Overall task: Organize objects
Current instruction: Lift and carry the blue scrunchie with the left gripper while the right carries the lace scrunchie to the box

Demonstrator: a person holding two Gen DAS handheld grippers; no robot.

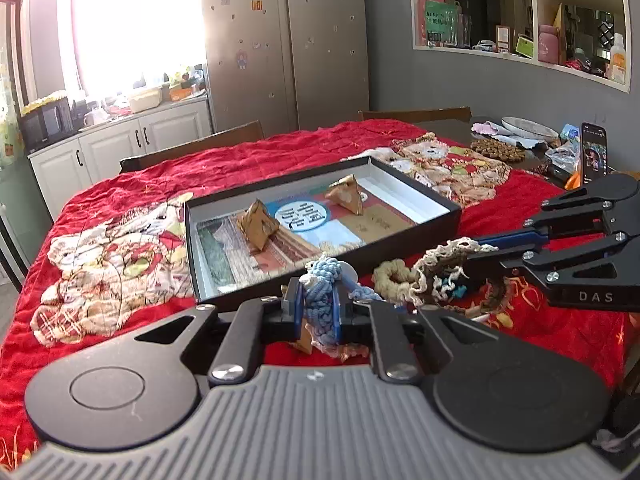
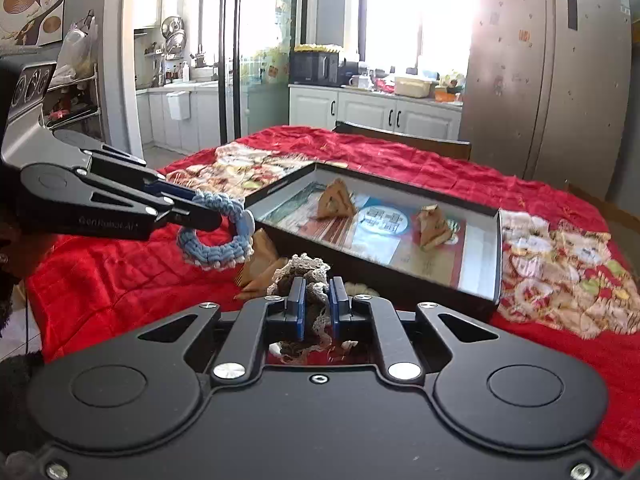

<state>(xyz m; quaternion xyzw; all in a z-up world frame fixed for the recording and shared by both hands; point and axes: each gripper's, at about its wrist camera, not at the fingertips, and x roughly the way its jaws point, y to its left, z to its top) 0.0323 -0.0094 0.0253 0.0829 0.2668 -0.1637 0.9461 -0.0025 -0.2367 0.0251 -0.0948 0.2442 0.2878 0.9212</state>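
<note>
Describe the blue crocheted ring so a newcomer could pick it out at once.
Start at the red quilt over the table, then find the shallow black box lying on it. Just in front of the box's near wall, the left gripper holds the blue crocheted ring off the quilt. It is blue with pale edging; the neighbouring crochet pieces are cream and brown.

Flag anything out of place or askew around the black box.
One triangular paper packet lies outside the black box, on the red cloth by its near wall, while two like it sit inside. A beige crocheted ring also lies loose on the cloth. Nothing looks spilled or damaged.
</note>
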